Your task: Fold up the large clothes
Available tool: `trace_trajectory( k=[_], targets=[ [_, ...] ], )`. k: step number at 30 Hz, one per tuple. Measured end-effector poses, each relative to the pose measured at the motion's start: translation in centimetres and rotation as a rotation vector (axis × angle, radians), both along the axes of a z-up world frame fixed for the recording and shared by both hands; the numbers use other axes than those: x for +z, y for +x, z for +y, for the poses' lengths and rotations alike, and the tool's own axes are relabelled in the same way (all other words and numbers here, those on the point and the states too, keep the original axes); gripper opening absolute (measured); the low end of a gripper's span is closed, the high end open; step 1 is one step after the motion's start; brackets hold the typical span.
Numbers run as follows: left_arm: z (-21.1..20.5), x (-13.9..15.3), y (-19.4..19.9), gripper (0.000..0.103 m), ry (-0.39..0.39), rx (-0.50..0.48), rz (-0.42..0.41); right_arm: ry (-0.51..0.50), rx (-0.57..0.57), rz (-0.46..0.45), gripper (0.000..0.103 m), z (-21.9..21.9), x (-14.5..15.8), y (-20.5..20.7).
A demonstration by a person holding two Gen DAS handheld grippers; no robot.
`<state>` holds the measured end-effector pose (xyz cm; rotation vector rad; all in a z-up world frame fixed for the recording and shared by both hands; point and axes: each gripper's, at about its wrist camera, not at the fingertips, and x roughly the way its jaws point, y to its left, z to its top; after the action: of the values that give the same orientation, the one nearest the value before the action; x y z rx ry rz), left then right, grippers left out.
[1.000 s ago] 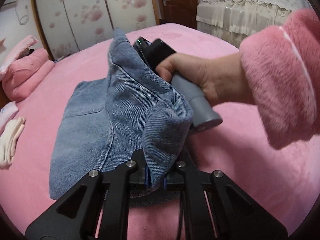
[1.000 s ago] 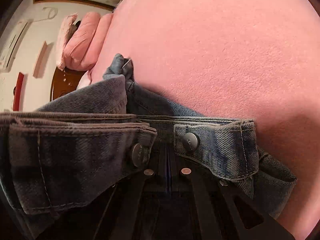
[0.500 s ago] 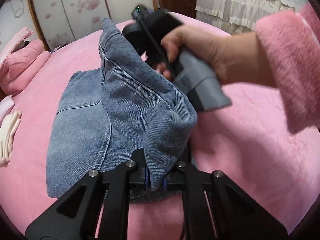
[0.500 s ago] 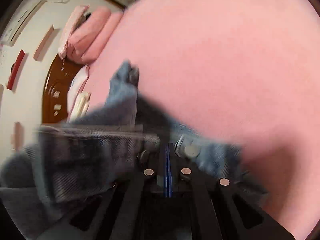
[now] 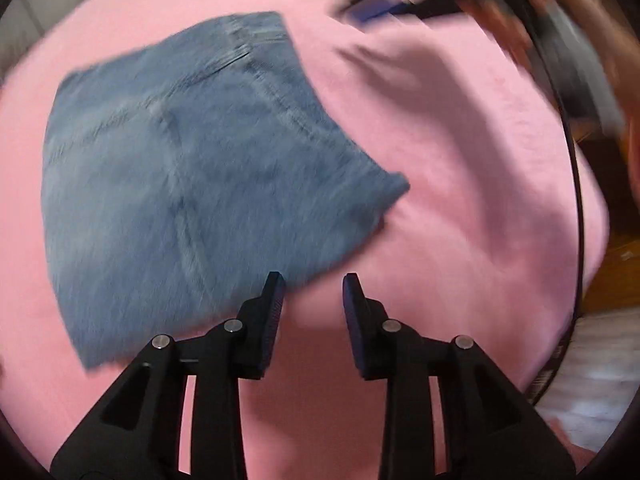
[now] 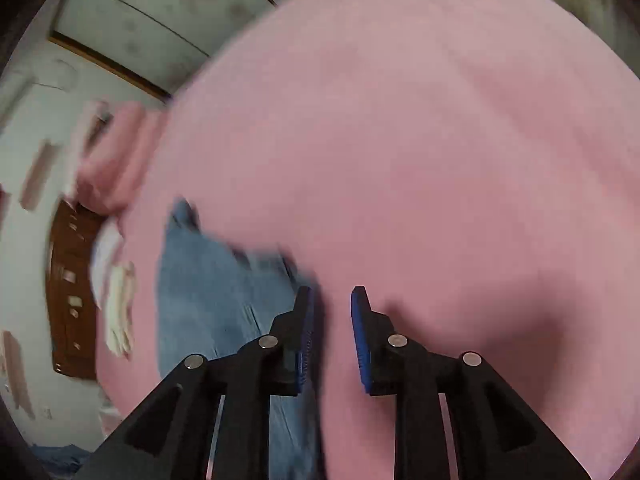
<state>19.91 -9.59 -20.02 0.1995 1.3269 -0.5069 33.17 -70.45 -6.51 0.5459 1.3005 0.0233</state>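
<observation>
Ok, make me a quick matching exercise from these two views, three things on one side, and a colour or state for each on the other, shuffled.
Things:
1. jeans
2. bed cover
3. left claw

States:
A. pink
B. open, holding nothing
C. blue denim, lying folded

Pairs: 1-C, 2-A, 3-B

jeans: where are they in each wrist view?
Left wrist: jeans fill the left-centre, folded flat, just past the open left gripper.
Right wrist: jeans lie lower left, running behind the left finger of the open right gripper.
Shared landmark: pink blanket under the jeans.
</observation>
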Motion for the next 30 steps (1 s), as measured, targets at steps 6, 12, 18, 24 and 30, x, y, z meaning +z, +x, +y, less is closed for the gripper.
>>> trace_trajectory(
  k=[6,12,18,24,30],
  targets=[
    [10.6,0.8,2.4,0.037,-0.081,0.337,0.104,0.186,-0.055,0.100,0.022,2.1,0.2,-6.3],
    [17.5,0.2,5.9,0.037,-0.188,0.565,0.086,0.273,-0.046,0.052,0.024,6.4,2.4,-8.8],
    [18.3,-1.9,6.4,0.015,-0.114,0.546,0.057,0.304,0.046,0.132,0.011,11.9,-2.1,-8.9],
    [21.0,-4.6,5.4,0.001,-0.185,0.611,0.090,0.290,-0.018,0.133,0.000,11.0,-6.3,-11.6],
    [21.7,-4.1,5.8,0.001,-0.197,0.587,0.115,0.043,-0.031,0.089,0.000,12.8,-3.7,-12.1]
  ],
)
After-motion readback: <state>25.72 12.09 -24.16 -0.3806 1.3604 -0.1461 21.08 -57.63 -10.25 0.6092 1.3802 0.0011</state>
